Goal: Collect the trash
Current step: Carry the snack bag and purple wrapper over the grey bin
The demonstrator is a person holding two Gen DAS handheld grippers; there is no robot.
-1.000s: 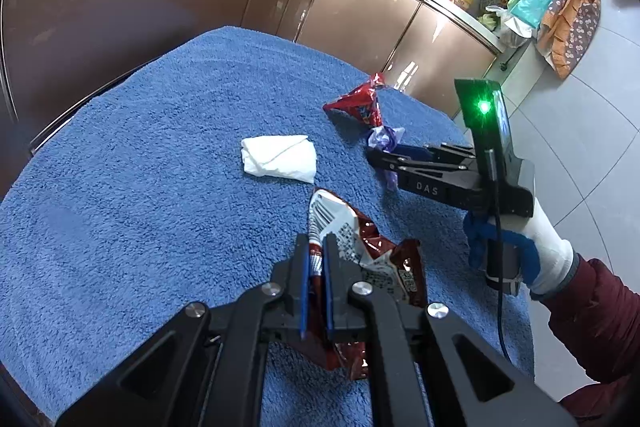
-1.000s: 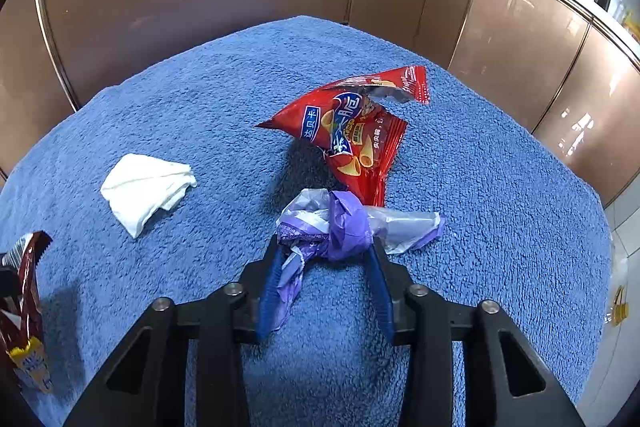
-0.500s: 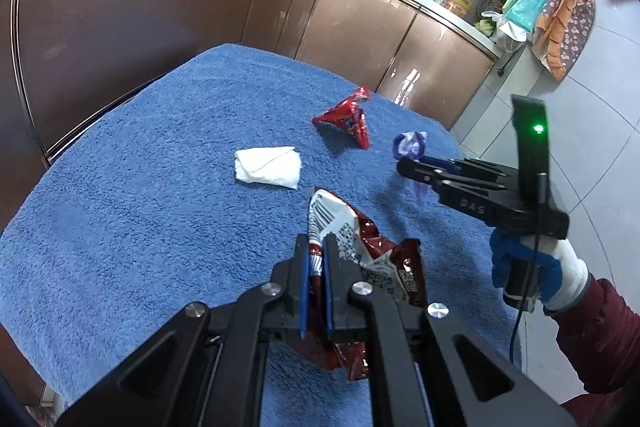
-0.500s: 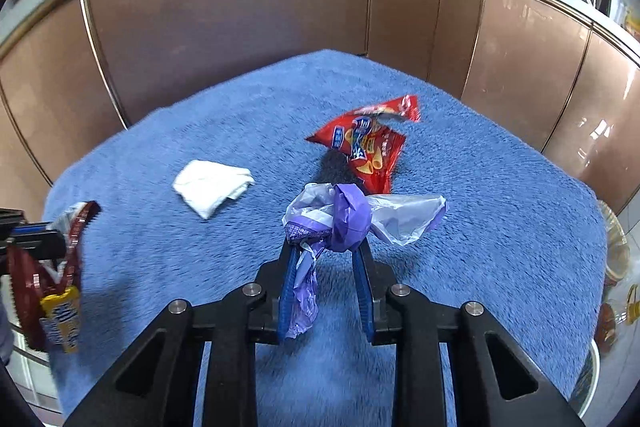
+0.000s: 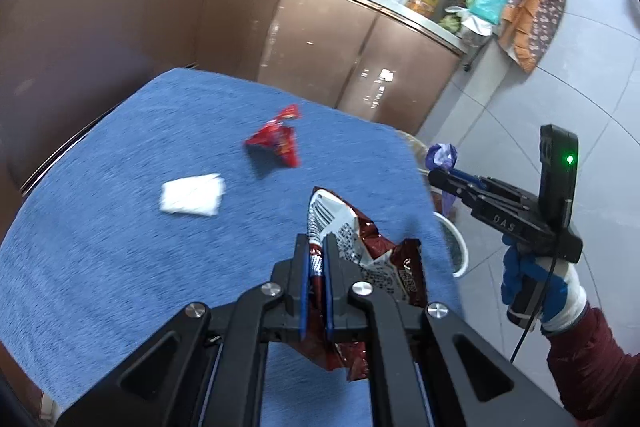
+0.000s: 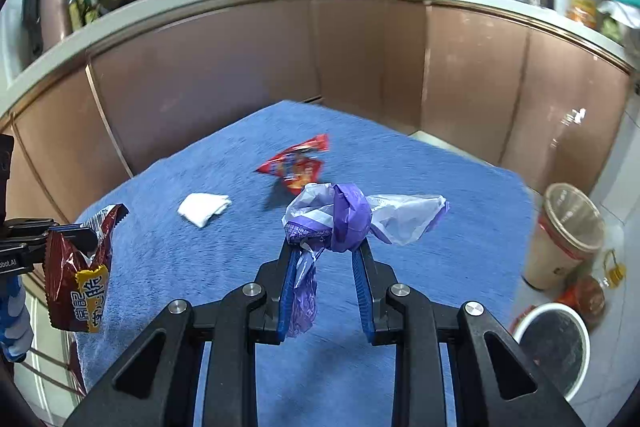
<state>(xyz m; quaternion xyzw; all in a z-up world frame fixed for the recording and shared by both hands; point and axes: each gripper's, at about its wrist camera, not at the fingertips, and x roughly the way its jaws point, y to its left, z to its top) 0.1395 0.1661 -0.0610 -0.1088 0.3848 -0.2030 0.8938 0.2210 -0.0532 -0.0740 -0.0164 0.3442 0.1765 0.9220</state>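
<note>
My left gripper (image 5: 316, 247) is shut on a dark red snack wrapper (image 5: 360, 239), which hangs clear of the blue towel-covered table (image 5: 100, 227). In the right wrist view that wrapper (image 6: 76, 279) dangles at the far left. My right gripper (image 6: 325, 247) is shut on a crumpled purple and white plastic wrapper (image 6: 348, 219), held up in the air. The left wrist view shows the right gripper (image 5: 434, 179) past the table's right edge, in a gloved hand. A red chip bag (image 5: 280, 143) and a white tissue (image 5: 192, 195) lie on the table.
A white round bin (image 6: 556, 343) stands on the tiled floor right of the table, beside a tall tan cup-shaped container (image 6: 560, 239). Brown kitchen cabinets (image 6: 240, 75) run behind the table, with pans and a microwave on the counter.
Both grippers rose and drew back from the table with their wrappers. The right one lifted the purple wrapper off the towel, carried it right past the table's edge, and its jaws narrowed on it.
</note>
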